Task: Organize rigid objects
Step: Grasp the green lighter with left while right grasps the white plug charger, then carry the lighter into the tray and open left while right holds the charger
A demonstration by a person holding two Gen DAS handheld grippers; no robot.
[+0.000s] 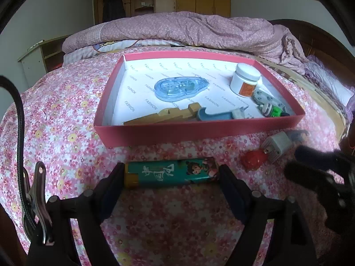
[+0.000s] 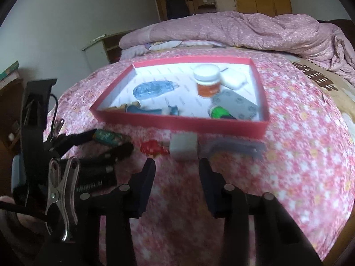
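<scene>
A teal lighter (image 1: pixel 170 173) with a cartoon figure lies crosswise on the floral bedsheet just before the red box (image 1: pixel 199 130). My left gripper (image 1: pixel 170 177) is shut on it lengthwise, one pad at each end. My right gripper (image 2: pixel 176 166) is open with a narrow gap and nothing between its fingers. Just beyond its tips sits a white charger plug (image 2: pixel 184 148). A small red object (image 2: pixel 153 148) lies to the plug's left and a grey plastic piece (image 2: pixel 235 147) to its right. This view is blurred.
The box holds a blue tape dispenser (image 1: pixel 179 87), a white jar (image 1: pixel 245 79), a wooden peg (image 1: pixel 164 115), a blister pack (image 1: pixel 264 96) and a green item (image 1: pixel 275 110). A bunched pink quilt (image 1: pixel 199 31) lies behind it. A shelf (image 1: pixel 37 59) stands far left.
</scene>
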